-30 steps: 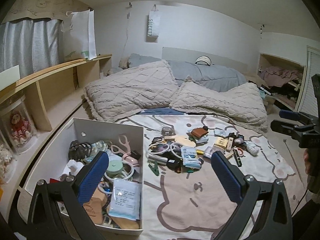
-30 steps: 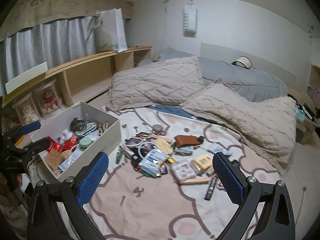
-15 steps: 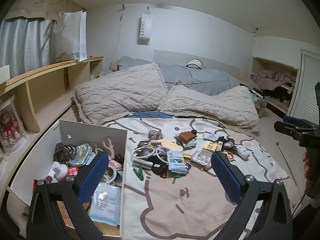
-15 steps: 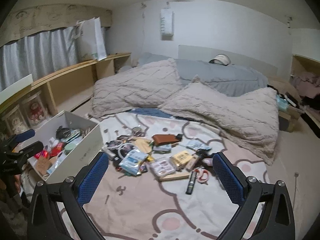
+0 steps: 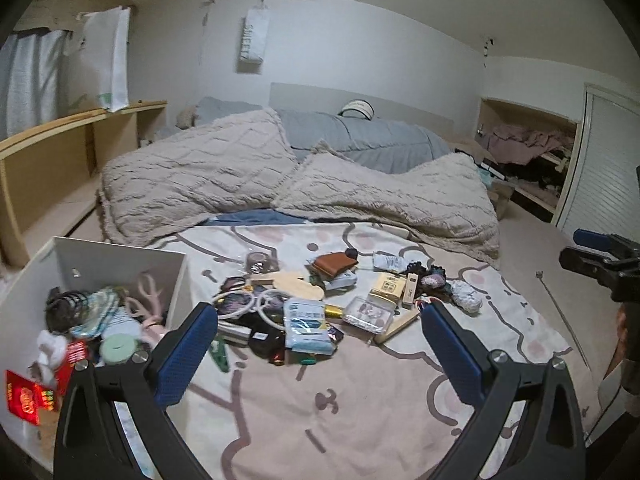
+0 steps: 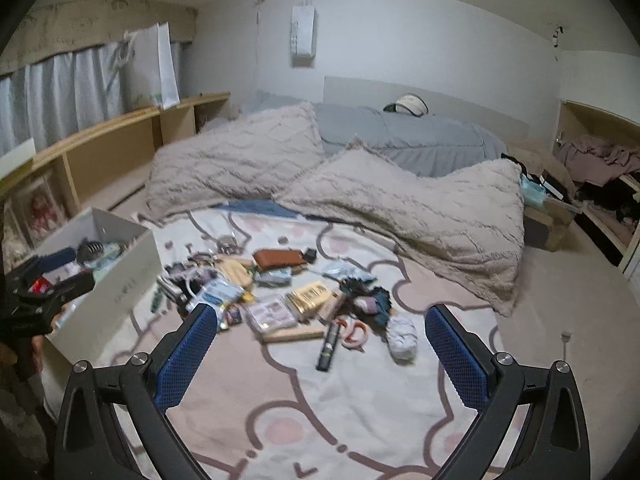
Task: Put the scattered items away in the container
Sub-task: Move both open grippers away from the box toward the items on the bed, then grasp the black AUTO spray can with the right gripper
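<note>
On the cartoon-print bedspread (image 5: 360, 412), a heap of small scattered items lies near the middle, just right of the white box (image 5: 120, 258) that stands at the spread's left edge. That box already holds a red packet (image 5: 24, 398), a mint round lid (image 5: 117, 347), a pink antler-shaped piece (image 5: 146, 292) and a dark coiled thing (image 5: 64, 306). Within the heap lie a brown leather wallet (image 6: 278, 258), a pale blue tissue pack (image 5: 308, 326), a clear compartment case (image 6: 270, 312), a gold-and-white carton (image 5: 386, 287), a black tube (image 6: 329, 346), pink-handled scissors (image 6: 354, 332) and a white crumpled bundle (image 6: 402, 342). The left gripper (image 5: 318, 350) hangs above the near edge of the heap, its blue-padded jaws spread wide and holding nothing. The right gripper (image 6: 320, 350) hovers likewise over the spread, jaws wide apart and empty. Beyond the heap, two beige tufted pillows (image 5: 192, 184) lean against a grey duvet (image 5: 360, 140). Wooden shelving (image 5: 48, 160) runs along the left wall.
</note>
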